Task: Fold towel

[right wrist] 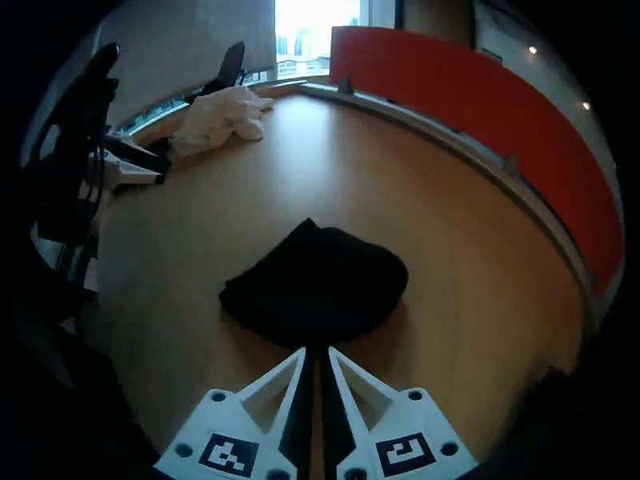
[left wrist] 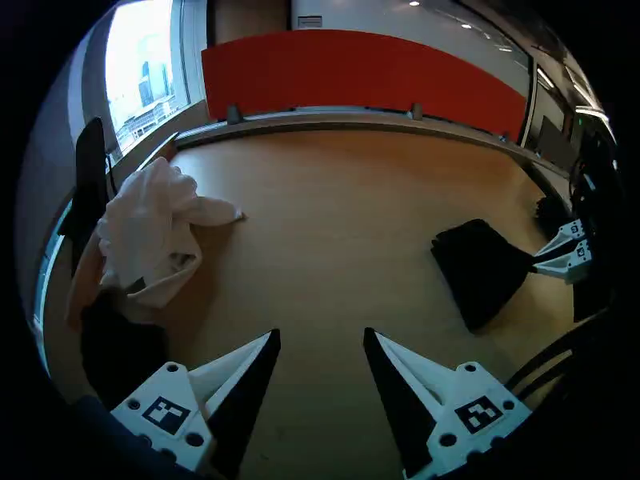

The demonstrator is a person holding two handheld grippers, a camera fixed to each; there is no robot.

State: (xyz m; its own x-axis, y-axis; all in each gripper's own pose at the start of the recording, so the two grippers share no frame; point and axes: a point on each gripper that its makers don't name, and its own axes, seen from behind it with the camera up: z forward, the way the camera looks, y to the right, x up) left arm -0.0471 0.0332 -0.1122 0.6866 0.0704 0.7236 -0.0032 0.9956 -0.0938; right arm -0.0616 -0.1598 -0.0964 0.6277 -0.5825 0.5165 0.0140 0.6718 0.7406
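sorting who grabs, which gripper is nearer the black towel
Right. The right gripper pinches the black towel at its edge; the left gripper hangs open over the table, far from it.

Office: wooden desk (left wrist: 344, 208), red divider panel (left wrist: 360, 72), city window (left wrist: 144, 80).

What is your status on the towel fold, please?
Left gripper open, empty. Right gripper shut on black towel edge. White cloth heaped aside, not in the way.
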